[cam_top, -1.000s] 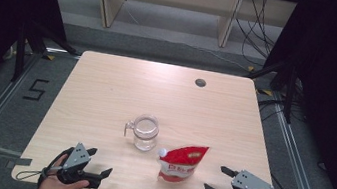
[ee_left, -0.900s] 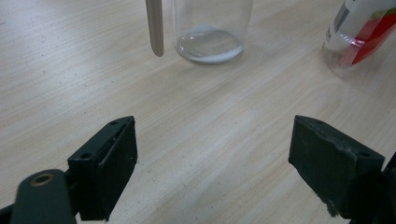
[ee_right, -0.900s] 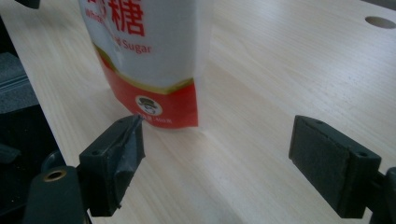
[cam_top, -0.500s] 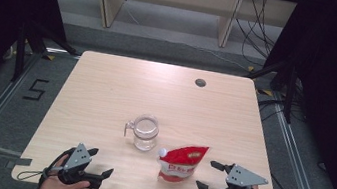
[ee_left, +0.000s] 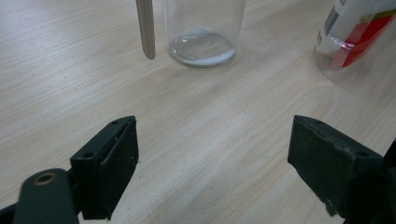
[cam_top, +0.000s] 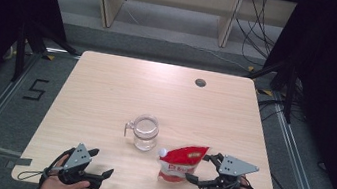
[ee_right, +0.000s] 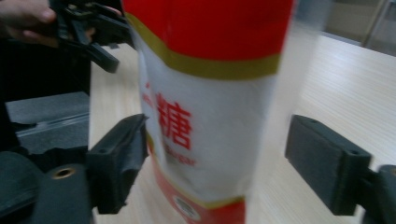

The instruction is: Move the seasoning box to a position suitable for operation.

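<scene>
A red and white pouch with a white spout stands near the table's front edge, right of centre. My right gripper lies level at its right side, one jaw on each side of it. In the right gripper view the pouch stands between the jaws. The left pad is at its edge and a small gap remains at the right pad. These jaws have just been closing a little. A clear glass mug stands just behind and left of the pouch. My left gripper rests open at the front left, its jaws wide around nothing and aimed towards the mug.
The light wooden table has a round cable hole at the back right. The other hand and its gripper appear beyond the pouch in the right gripper view. A corner of the pouch shows in the left gripper view.
My right gripper has slid left along the front edge until its jaws reach around the pouch. The left gripper, the mug and the pouch have stayed put.
</scene>
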Motion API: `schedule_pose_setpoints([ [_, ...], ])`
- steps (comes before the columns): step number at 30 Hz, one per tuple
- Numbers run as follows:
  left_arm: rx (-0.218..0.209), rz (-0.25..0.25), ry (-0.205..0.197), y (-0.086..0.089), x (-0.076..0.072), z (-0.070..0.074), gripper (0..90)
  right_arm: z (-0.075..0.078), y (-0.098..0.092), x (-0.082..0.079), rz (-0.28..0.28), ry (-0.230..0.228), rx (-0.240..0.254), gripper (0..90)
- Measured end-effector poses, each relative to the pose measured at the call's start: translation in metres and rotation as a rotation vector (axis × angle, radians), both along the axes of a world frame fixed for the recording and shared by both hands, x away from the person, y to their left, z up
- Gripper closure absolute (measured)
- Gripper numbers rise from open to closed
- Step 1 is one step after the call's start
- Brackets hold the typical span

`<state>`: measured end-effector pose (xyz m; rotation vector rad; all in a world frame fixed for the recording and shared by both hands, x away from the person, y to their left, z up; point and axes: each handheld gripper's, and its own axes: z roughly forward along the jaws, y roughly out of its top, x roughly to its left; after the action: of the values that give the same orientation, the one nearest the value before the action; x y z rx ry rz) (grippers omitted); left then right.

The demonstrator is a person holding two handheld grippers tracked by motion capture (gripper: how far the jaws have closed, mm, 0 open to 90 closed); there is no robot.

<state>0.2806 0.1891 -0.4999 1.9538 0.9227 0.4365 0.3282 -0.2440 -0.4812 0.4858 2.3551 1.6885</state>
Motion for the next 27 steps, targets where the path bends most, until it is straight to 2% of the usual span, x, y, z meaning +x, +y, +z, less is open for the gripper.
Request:
schedule_pose_setpoints([
  [2,-0.004,-0.001,0.004,0.000,0.000,0.000,16.0,-0.001,0.004,0.002,0.015,-0.018,-0.017,25.0],
  [4,-0.005,-0.001,0.005,0.000,0.000,0.000,16.0,-0.002,0.008,0.003,0.035,0.000,-0.029,27.0],
  [7,-0.004,-0.001,0.004,0.000,0.000,0.000,16.1,-0.003,0.012,0.005,0.047,-0.010,-0.033,29.4],
  [8,-0.003,-0.002,0.004,0.000,0.000,0.000,16.0,-0.004,0.014,0.004,0.044,0.001,-0.024,30.9],
  [9,-0.004,0.000,0.005,0.000,0.000,0.000,16.1,-0.004,0.013,0.006,0.054,-0.014,-0.041,32.3],
  [11,0.000,0.001,0.002,0.000,0.000,0.000,16.0,-0.004,0.013,0.006,0.034,-0.034,-0.059,37.4],
  [12,0.000,0.002,0.001,0.000,0.000,0.000,16.0,-0.003,0.012,0.006,0.034,-0.019,-0.061,37.6],
  [13,-0.004,0.005,0.000,0.000,0.000,0.000,16.1,-0.002,0.014,0.003,0.009,-0.021,-0.066,38.5],
  [16,-0.017,0.013,0.001,0.000,-0.001,0.000,16.2,-0.001,0.018,-0.001,-0.009,-0.037,-0.080,39.2],
  [17,0.004,0.007,-0.003,0.001,0.000,0.000,16.2,0.000,0.019,-0.004,-0.025,-0.049,-0.082,39.8],
  [18,0.006,0.008,-0.005,0.002,0.000,0.000,16.2,0.000,0.020,-0.007,-0.048,-0.065,-0.092,40.5],
  [21,0.008,0.017,-0.007,0.002,-0.001,0.001,16.3,0.003,0.023,-0.018,-0.130,-0.073,-0.109,42.2],
  [25,0.007,0.019,-0.010,0.001,-0.001,0.001,16.4,0.002,0.031,-0.032,-0.268,-0.069,-0.103,42.5],
  [26,0.007,0.020,-0.011,0.001,-0.001,0.001,16.4,0.002,0.031,-0.032,-0.268,-0.069,-0.103,42.5],
  [27,0.010,0.019,-0.013,0.002,-0.001,0.001,16.4,0.002,0.032,-0.034,-0.293,-0.066,-0.097,42.6],
])
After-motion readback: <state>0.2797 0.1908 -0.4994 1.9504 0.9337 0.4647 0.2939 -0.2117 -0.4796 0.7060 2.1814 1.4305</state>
